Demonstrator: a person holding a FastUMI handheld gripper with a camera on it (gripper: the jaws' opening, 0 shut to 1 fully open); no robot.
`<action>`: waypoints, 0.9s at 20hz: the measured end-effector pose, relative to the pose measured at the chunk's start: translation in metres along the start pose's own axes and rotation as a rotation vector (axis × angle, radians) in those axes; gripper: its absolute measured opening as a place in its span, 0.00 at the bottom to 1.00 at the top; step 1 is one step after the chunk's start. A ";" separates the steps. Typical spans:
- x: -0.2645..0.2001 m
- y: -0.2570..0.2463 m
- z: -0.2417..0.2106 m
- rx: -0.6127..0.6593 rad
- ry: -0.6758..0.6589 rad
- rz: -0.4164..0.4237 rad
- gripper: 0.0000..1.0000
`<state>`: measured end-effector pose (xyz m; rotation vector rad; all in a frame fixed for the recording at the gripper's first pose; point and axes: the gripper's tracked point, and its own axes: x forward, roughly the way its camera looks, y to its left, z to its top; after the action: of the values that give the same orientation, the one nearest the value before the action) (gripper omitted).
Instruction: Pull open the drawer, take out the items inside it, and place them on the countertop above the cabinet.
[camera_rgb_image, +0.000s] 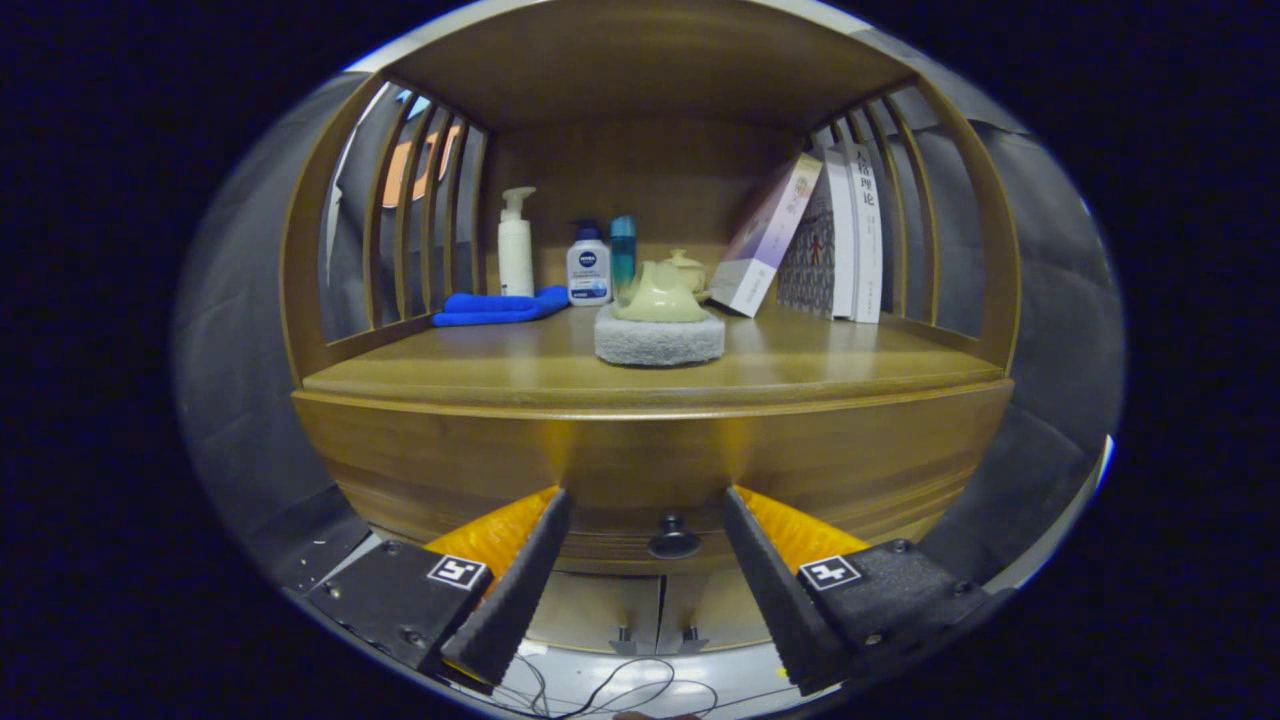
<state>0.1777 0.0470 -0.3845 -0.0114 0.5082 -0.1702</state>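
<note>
Drawer (640, 490): we see it closed, contents hidden; its dark knob (673, 538) sits between the fingers.
Gripper (645, 510): fingers spread wide, touching nothing.
Worktop (480, 365): we count a teapot (660, 292) on a grey pad (659, 340), blue cloth (498, 307), three bottles (588, 264), leaning books (815, 245).

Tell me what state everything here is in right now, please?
Gripper: open, fingers apart either side of the knob, touching nothing.
Drawer: closed.
Knob: free, between the fingers.
Teapot: upright on the grey sponge pad.
Blue cloth: folded flat.
Books: leaning.
Pump bottle: upright.
</note>
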 end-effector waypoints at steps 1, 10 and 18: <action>0.002 0.000 0.000 -0.002 -0.001 0.003 0.99; -0.078 -0.001 0.048 0.047 -0.061 0.151 0.99; -0.194 -0.013 0.120 -0.007 -0.216 0.225 0.99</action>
<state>0.0670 0.0622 -0.1850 0.0207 0.2913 0.0526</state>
